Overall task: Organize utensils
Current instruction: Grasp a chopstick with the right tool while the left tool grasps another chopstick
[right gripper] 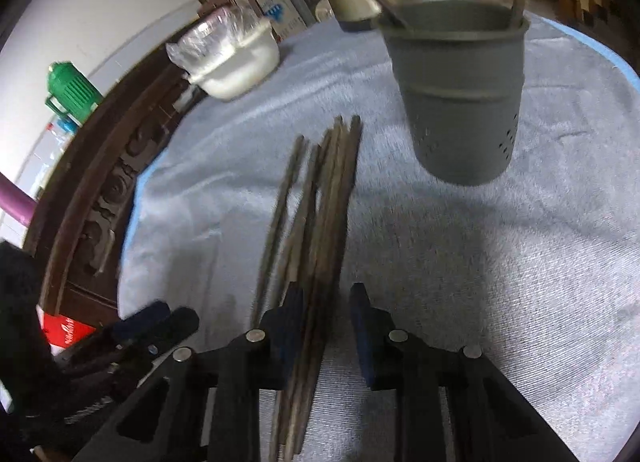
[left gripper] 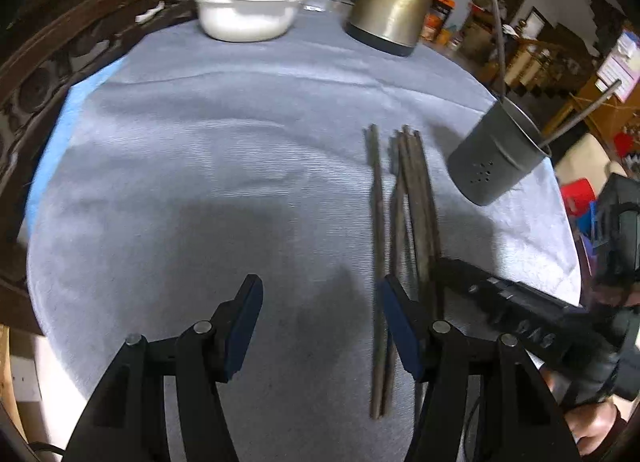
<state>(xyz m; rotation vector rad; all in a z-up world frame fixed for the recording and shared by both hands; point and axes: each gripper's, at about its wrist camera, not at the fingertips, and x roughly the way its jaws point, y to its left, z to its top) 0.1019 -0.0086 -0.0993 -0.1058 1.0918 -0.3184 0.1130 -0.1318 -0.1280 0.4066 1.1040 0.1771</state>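
Note:
Several dark chopsticks (left gripper: 416,198) lie in a loose bundle on the grey cloth (left gripper: 200,166); they also show in the right wrist view (right gripper: 324,198). A grey holder cup (left gripper: 498,154) with two chopsticks standing in it sits to their right, also seen in the right wrist view (right gripper: 460,94). My left gripper (left gripper: 320,322) is open and empty, just left of the bundle. My right gripper (right gripper: 326,322) is open with its fingers on either side of the bundle's near ends; it also appears in the left wrist view (left gripper: 500,294).
A white bowl (left gripper: 248,14) with a plastic bag in it and a metal kettle (left gripper: 394,2) stand at the table's far side. A carved wooden chair back (right gripper: 104,198) runs along the left edge. The left gripper's fingers (right gripper: 160,314) show at lower left in the right wrist view.

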